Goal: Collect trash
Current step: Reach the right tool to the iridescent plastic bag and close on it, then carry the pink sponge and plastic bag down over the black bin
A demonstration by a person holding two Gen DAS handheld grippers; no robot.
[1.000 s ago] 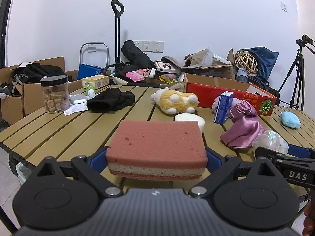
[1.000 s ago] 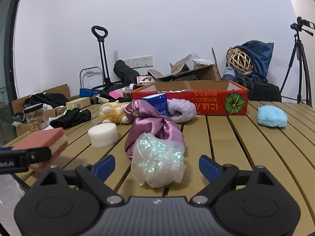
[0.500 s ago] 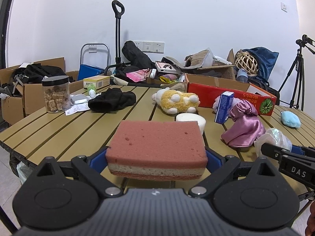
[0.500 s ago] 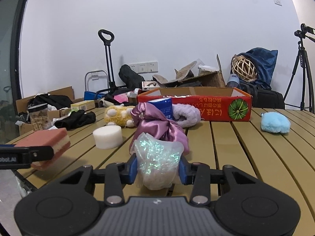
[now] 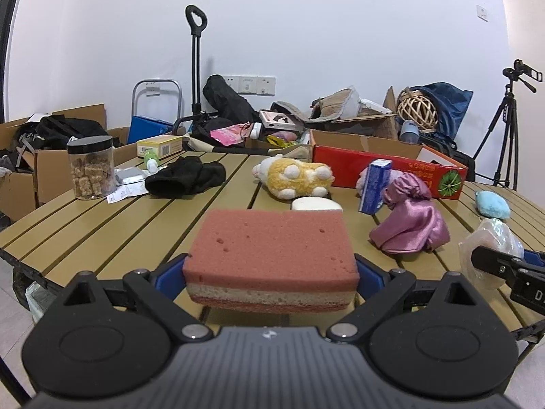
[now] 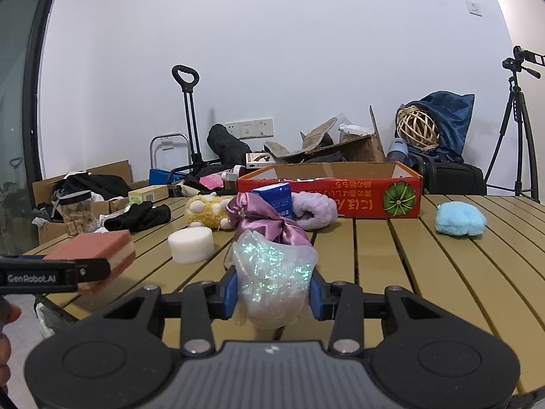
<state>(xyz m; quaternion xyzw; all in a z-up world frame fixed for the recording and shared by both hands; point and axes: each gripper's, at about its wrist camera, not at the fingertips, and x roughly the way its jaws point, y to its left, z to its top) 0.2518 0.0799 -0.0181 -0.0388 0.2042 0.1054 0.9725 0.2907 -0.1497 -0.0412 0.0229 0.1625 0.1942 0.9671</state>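
Crumpled iridescent plastic, loose a second ago between spread jaws, now sits pinched in the right gripper, ready for binning, while the left gripper still clamps its pink sponge.

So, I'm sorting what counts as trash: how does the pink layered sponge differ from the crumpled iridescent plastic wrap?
The pink layered sponge is a firm rectangular block, opaque and matte; the crumpled iridescent plastic wrap is shapeless, translucent and glittery. The sponge lies flat between the left tongs; the wrap bulges up between the right tongs. Both are gripped from the sides.
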